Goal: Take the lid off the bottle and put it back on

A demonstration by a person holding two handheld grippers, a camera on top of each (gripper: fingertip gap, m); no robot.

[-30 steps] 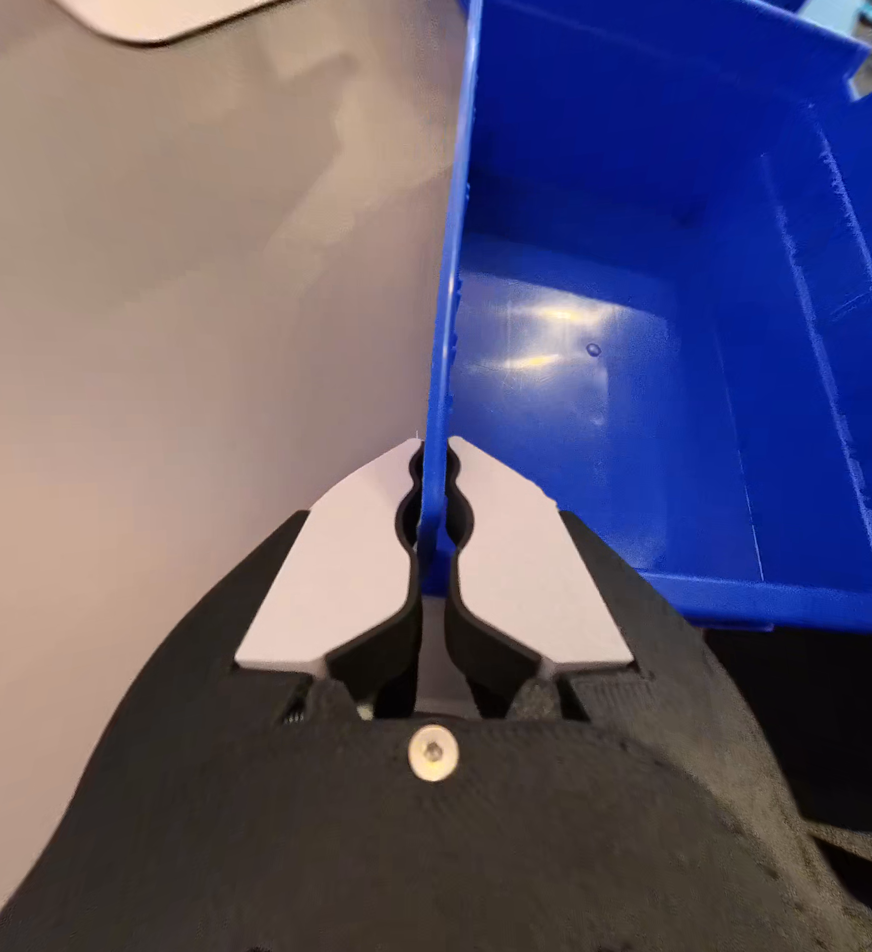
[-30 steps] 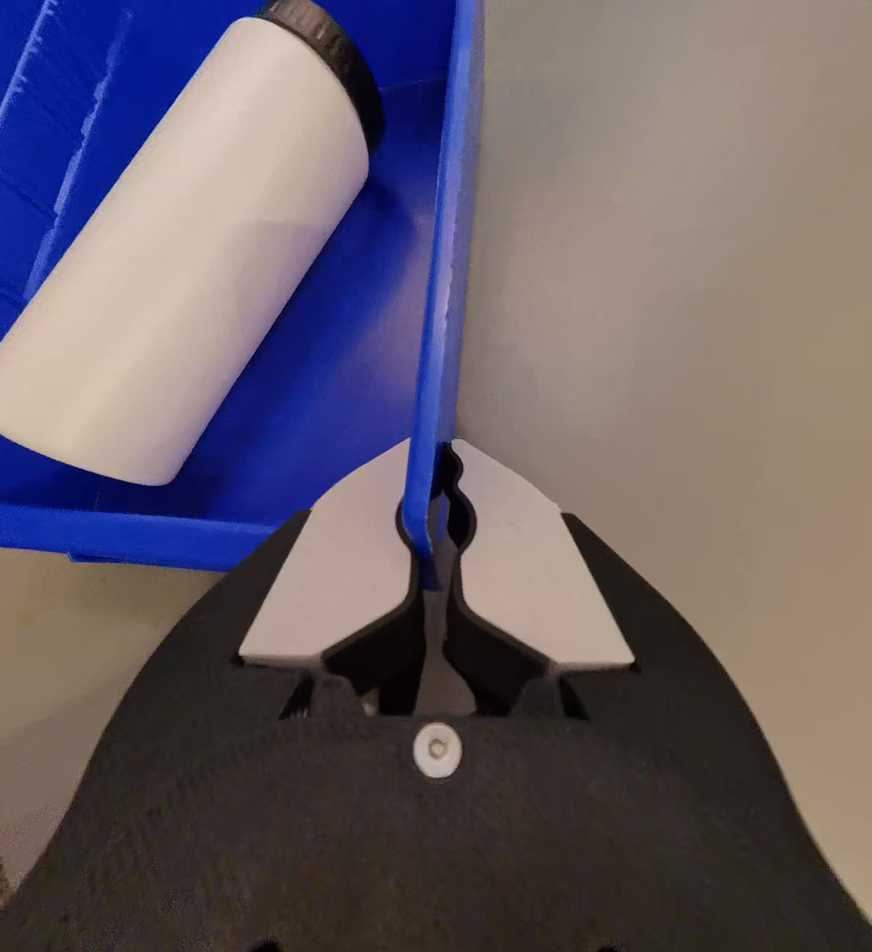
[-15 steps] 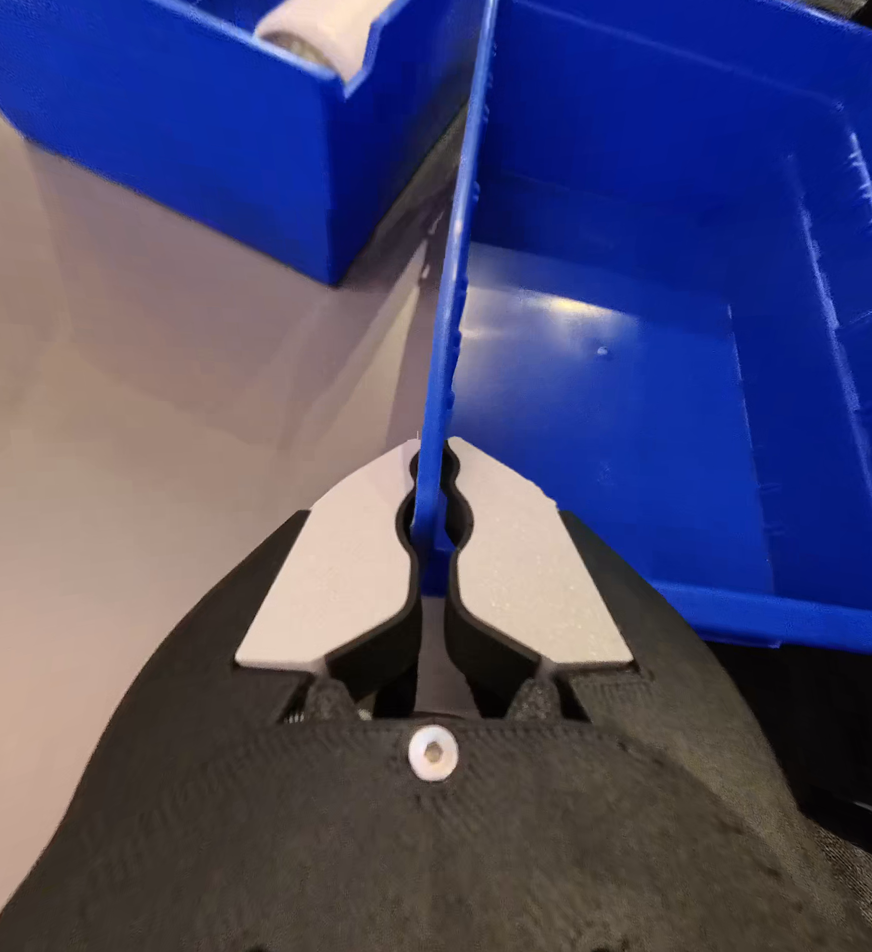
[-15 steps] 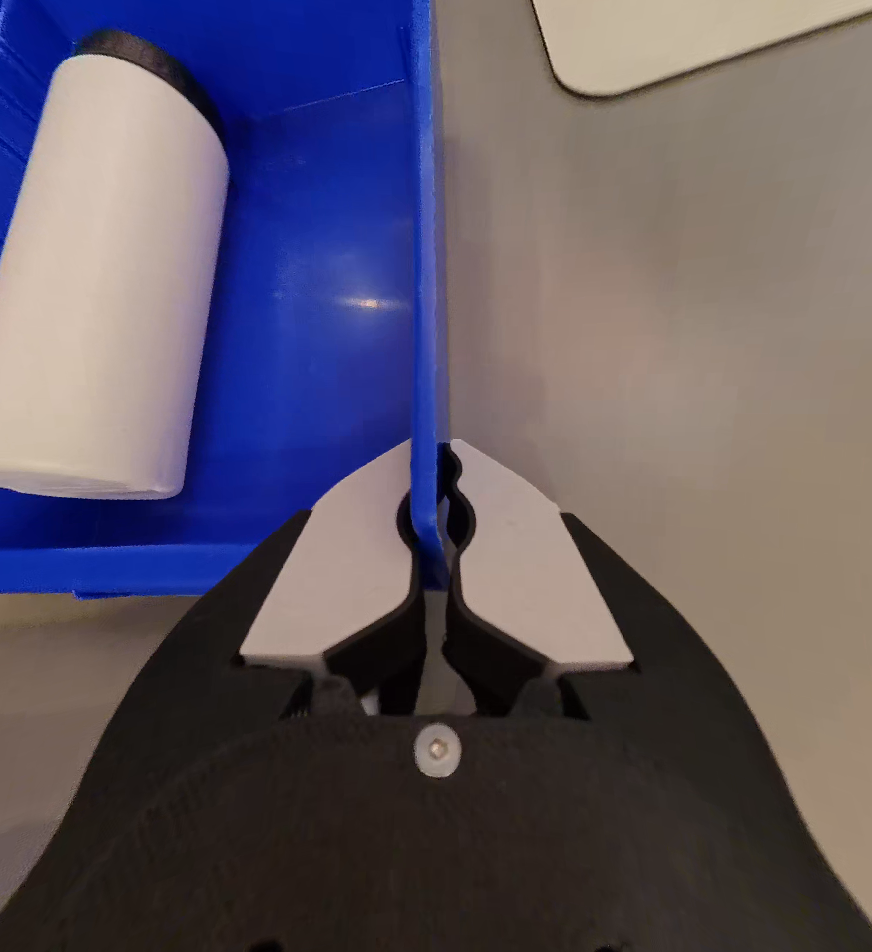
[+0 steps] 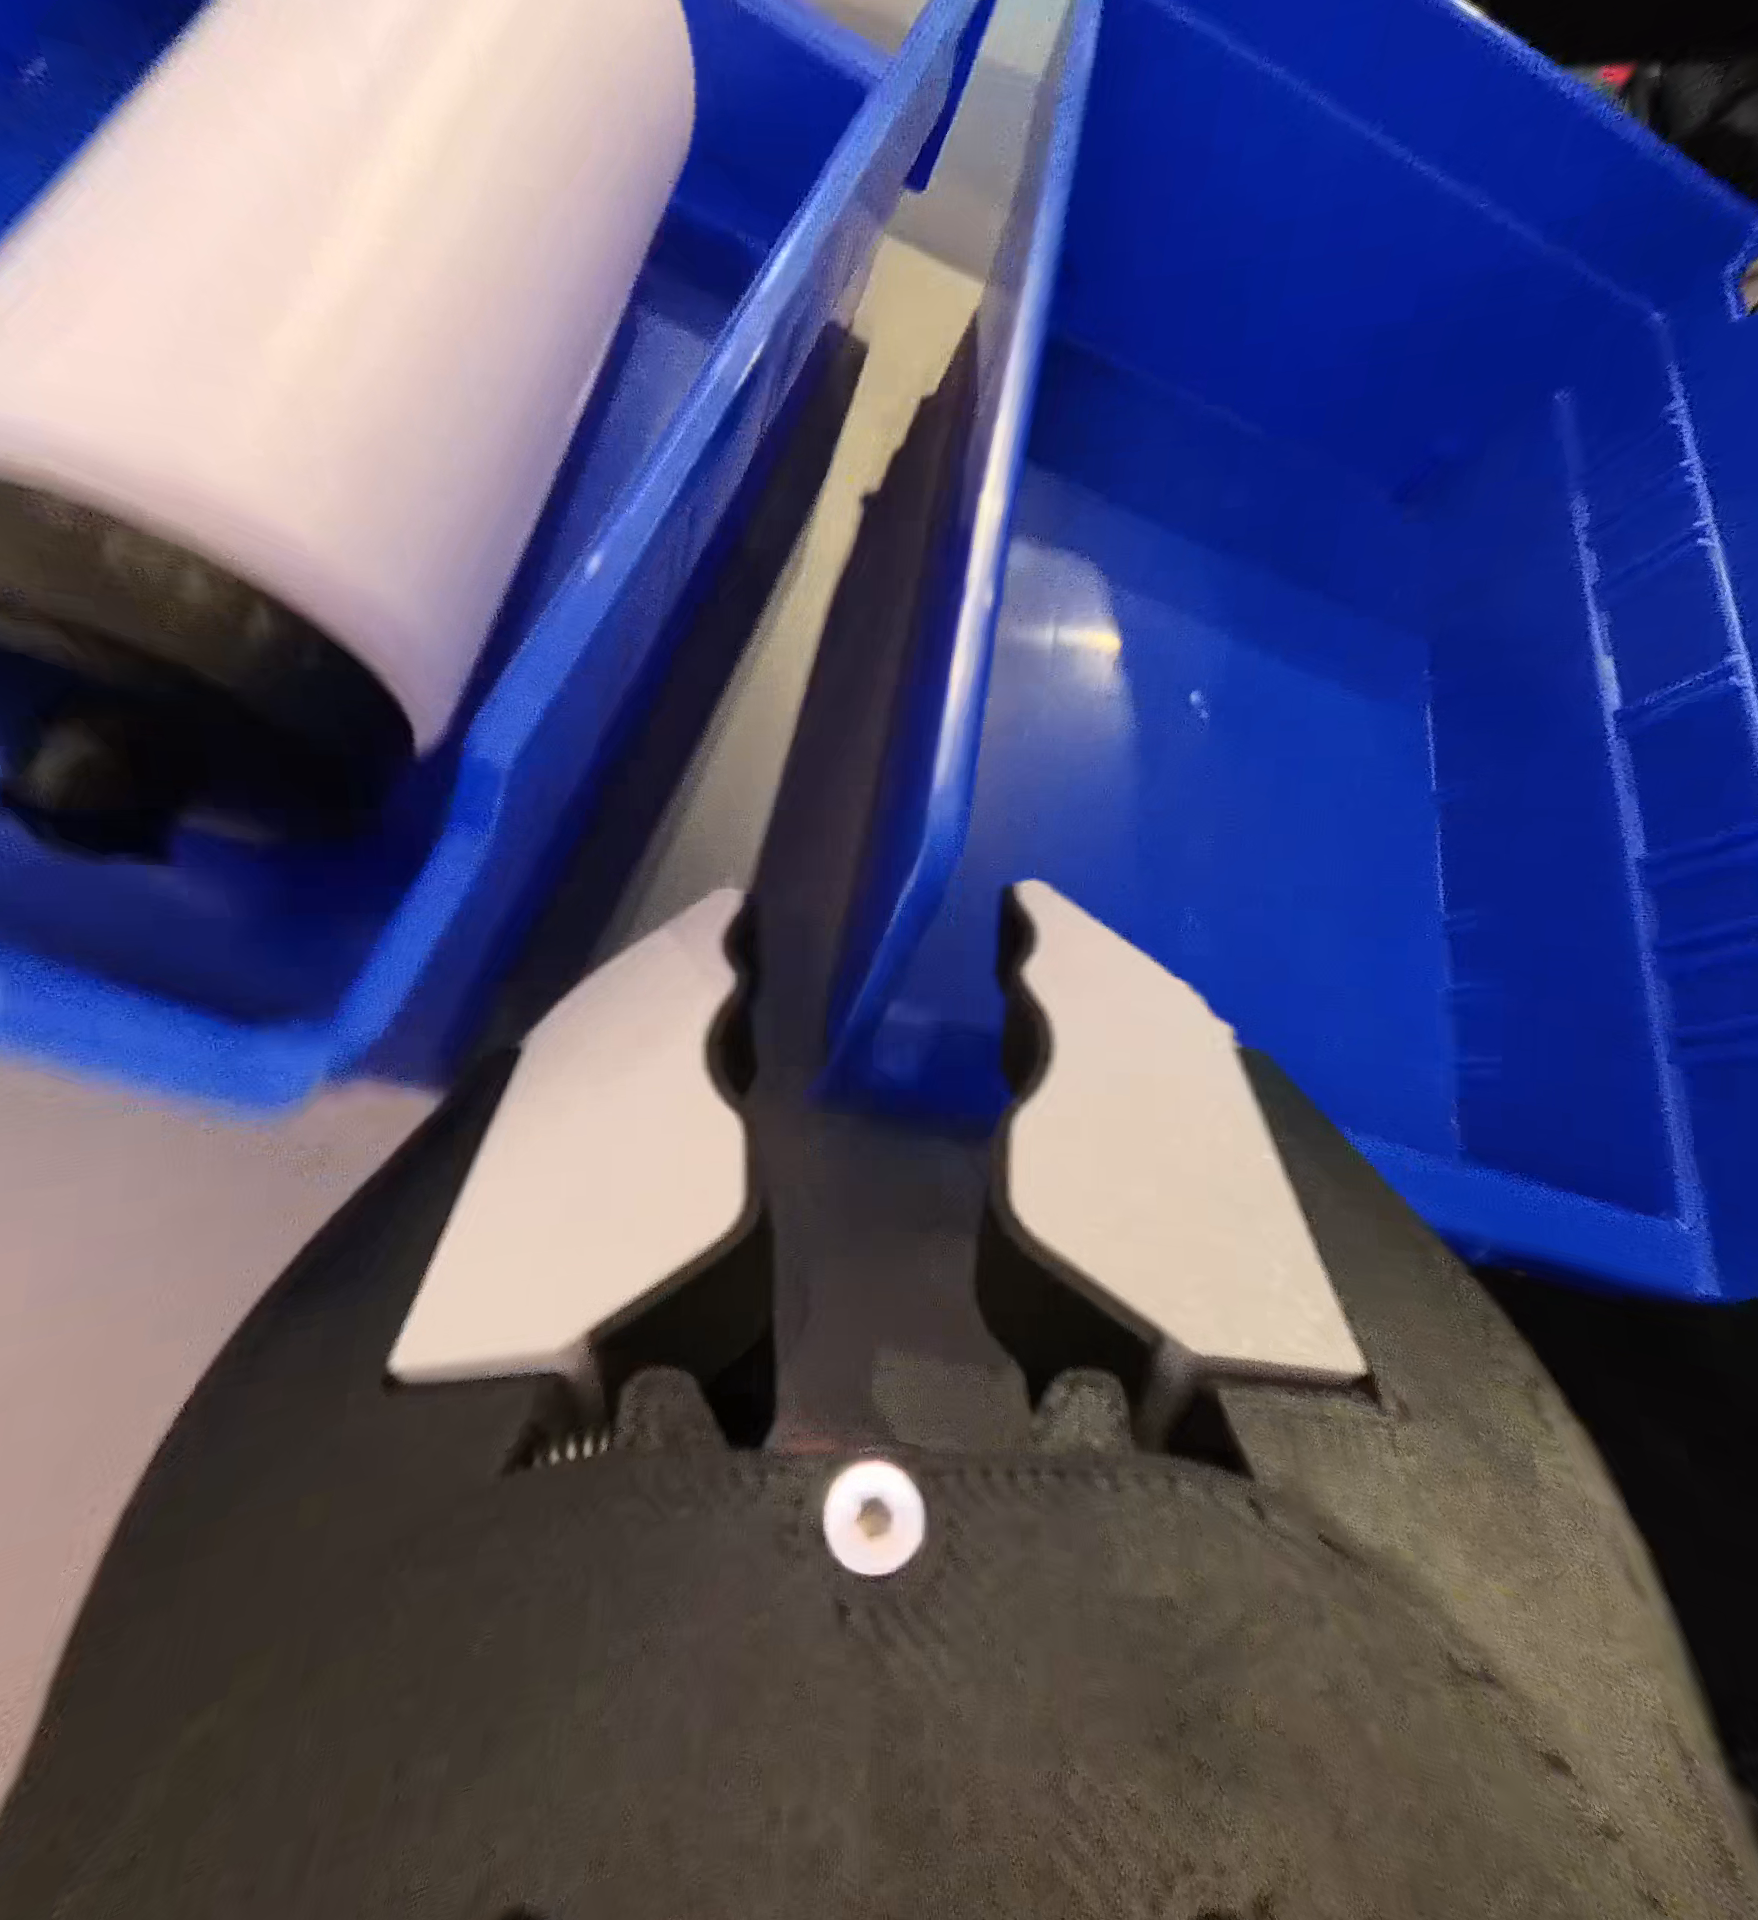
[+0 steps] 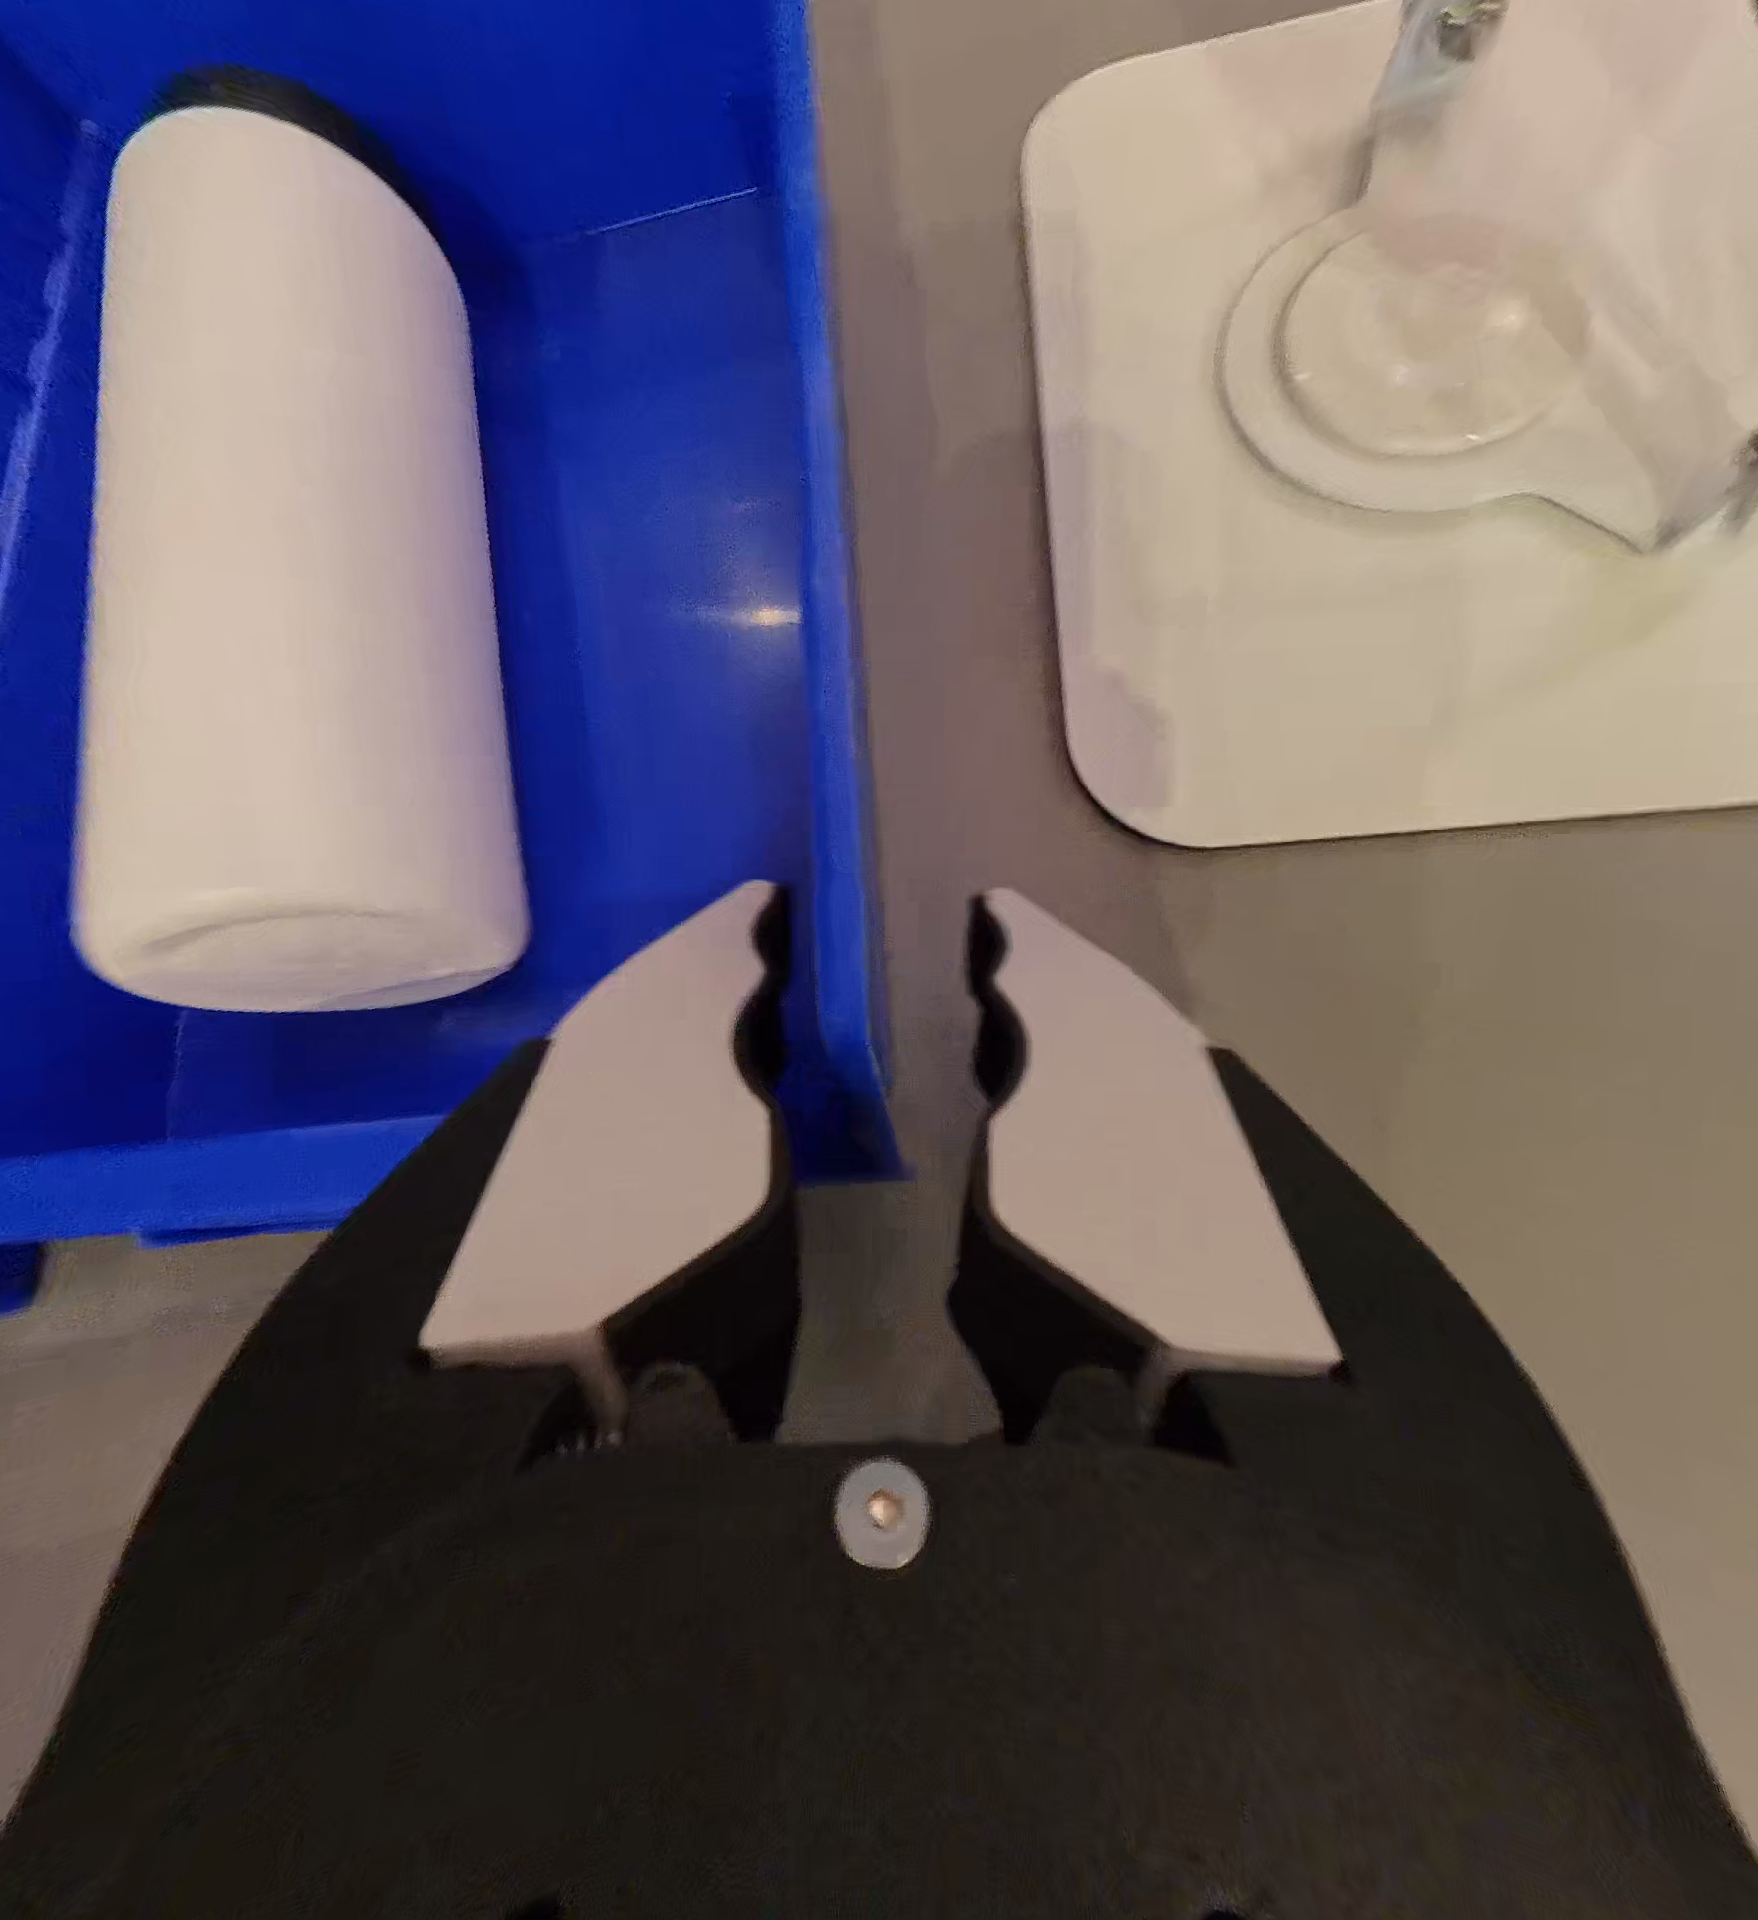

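White bottle point(image 5: 314, 312) blurring and running off the left wrist view's top-left, its black lid point(image 5: 127, 665) smearing indistinctly, clear glass jug point(image 6: 1540, 291) being cropped by the right wrist view's top-right corner

- black left gripper with pale grey finger plates point(image 5: 873, 997): jaws parted, gripping nothing;
- black right gripper with pale grey finger plates point(image 6: 873, 997): jaws likewise parted, both angled downward

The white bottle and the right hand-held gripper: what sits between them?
In the right wrist view, only blue bin floor separates the white bottle from the right hand-held gripper.
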